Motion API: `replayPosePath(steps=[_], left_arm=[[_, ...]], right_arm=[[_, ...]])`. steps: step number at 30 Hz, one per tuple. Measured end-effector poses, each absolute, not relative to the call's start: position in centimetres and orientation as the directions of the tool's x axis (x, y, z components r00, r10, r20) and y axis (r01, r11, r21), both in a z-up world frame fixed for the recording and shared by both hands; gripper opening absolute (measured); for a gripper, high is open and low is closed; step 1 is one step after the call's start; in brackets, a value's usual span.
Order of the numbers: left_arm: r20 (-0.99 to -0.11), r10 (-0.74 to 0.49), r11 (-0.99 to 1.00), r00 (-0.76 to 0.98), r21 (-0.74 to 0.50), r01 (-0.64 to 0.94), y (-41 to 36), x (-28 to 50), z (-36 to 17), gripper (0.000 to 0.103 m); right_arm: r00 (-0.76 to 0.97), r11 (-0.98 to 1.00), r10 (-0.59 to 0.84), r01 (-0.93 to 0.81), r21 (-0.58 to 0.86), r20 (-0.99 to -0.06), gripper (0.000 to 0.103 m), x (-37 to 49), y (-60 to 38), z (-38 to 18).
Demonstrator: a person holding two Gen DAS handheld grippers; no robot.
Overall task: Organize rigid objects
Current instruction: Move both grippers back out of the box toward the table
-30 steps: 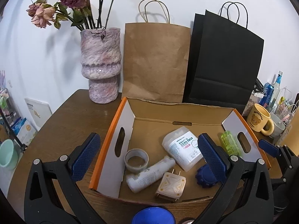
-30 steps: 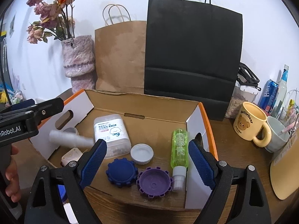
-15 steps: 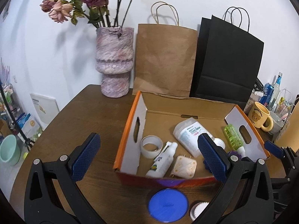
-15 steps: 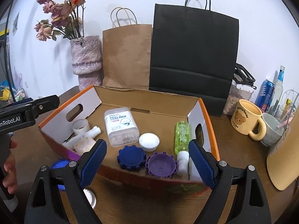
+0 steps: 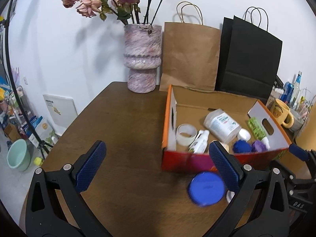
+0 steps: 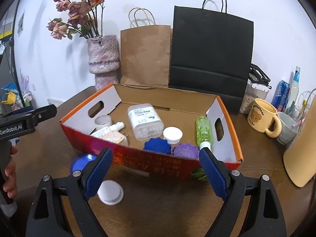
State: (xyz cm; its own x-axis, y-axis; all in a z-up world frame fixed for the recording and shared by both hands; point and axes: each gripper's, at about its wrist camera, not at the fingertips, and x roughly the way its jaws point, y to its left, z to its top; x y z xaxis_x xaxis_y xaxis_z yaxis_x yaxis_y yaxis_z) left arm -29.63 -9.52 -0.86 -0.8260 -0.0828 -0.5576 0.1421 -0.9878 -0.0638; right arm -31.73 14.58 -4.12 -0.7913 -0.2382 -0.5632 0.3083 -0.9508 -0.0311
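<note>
Sitting near the table's (image 5: 126, 118) back edge, the cardboard box (image 6: 150, 158) already holds most of the small things: a roll of tape (image 6: 103, 120), a white squeeze bottle (image 6: 112, 128), a clear pill jar (image 6: 145, 121), a green bottle (image 6: 204, 131), a white cap (image 6: 172, 134) and two toothed lids, blue (image 6: 157, 145) and purple (image 6: 185, 150). Two pieces lie outside, close to the box's front wall: a blue disc lid (image 5: 206, 187) and a white lid (image 6: 110, 192). Both the left gripper (image 5: 156, 166) and the right gripper (image 6: 156, 174) have their jaws spread wide with nothing between them. My read is a gap between placements (the leftovers come next). The next move calls for lowering a gripper over one lid and closing on its rim.
</note>
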Motion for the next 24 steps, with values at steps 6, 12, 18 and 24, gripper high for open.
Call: replayPosePath(steps=[6, 12, 18, 24], left_arm=[[-0.566, -0.089, -0.99, -0.819, -0.042, 0.137, -10.9, -27.7, -1.3, 0.103], [-0.575, -0.08, -0.991, -0.814, -0.043, 0.127, -12.0, -26.6, -1.5, 0.103], [-0.591, -0.069, -0.992, -0.804, -0.048, 0.12, -13.0, -26.2, -1.9, 0.103], [-0.614, -0.051, -0.991, -0.788, -0.063, 0.114, -13.2, -26.4, -2.4, 0.103]], right_arm=[[-0.769, -0.946, -0.244, 0.323, -0.03, -0.591, 0.093, -30.3, 13.8, -4.8], [-0.728, -0.936, -0.256, 0.351, -0.025, -0.636, 0.093, -29.3, 12.6, -6.1], [-0.667, -0.925, -0.229, 0.375, -0.054, -0.709, 0.093, -29.8, 11.0, -8.2], [-0.61, -0.931, -0.198, 0.361, -0.046, -0.767, 0.093, -31.1, 10.6, -10.0]])
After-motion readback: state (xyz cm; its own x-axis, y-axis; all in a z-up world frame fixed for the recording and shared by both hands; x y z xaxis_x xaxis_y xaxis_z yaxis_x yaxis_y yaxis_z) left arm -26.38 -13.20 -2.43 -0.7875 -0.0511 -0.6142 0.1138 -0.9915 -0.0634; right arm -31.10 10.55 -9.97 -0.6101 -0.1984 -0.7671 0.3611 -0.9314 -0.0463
